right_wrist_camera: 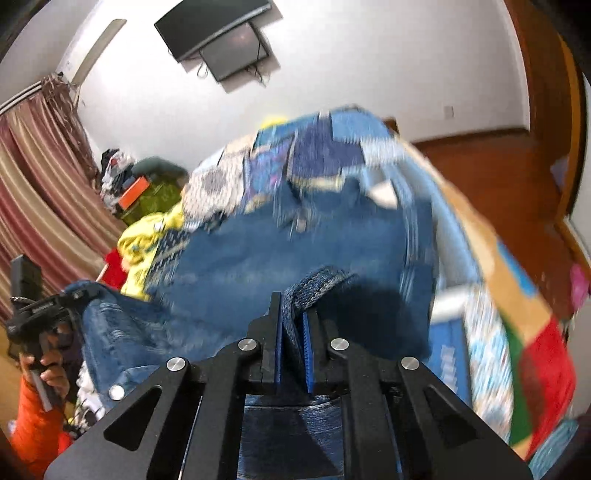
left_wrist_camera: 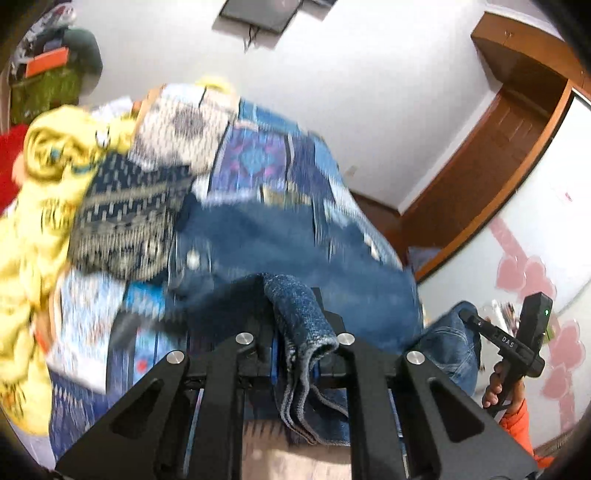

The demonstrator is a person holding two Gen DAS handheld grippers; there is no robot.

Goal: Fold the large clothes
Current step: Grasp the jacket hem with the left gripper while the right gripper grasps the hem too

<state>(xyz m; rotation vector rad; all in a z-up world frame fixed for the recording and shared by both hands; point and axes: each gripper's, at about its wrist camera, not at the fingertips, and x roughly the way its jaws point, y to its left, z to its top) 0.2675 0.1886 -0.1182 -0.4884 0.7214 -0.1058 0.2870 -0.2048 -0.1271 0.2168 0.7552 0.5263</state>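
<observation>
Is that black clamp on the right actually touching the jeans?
Touching. The right wrist view shows the right gripper shut on a folded hem of the jeans, denim pinched between its blue pads.

Plain white walls [right_wrist_camera: 351, 66] close the room, and a dark flat screen [right_wrist_camera: 214, 29] hangs high on one of them with a loose cable dangling beneath it. Striped curtains in dusty red and beige [right_wrist_camera: 40, 177] fall along one side, while a reddish-brown wooden door frame [left_wrist_camera: 491, 162] (its panels glossy under even indoor light) stands at the other. A bed covered by a blue patchwork-patterned spread [left_wrist_camera: 266, 158] fills the middle.
</observation>
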